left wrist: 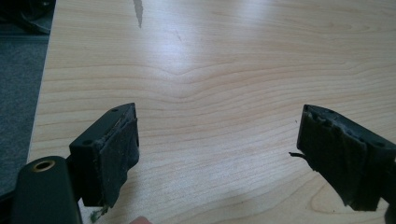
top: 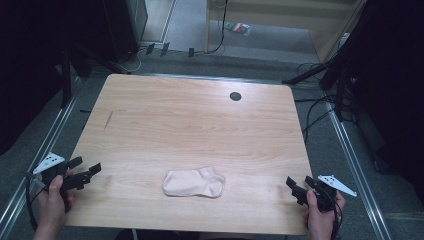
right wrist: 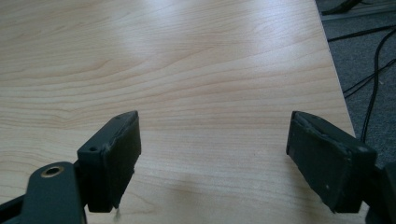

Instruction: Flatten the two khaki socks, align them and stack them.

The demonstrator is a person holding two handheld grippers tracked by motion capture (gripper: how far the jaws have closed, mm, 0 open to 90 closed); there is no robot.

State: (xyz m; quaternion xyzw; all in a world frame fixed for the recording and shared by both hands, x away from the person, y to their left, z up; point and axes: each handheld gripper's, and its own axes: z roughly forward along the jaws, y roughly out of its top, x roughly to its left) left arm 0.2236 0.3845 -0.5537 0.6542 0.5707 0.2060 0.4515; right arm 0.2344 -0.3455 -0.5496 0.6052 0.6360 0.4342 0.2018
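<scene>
A pale pink sock (top: 194,183) is lying flat near the front edge of the wooden tabletop (top: 190,120); the left gripper (top: 83,171) and right gripper (top: 299,188) are hovering wide apart, jaws spread, empty; seemingly nothing begun; reaching inward likely comes next.
</scene>
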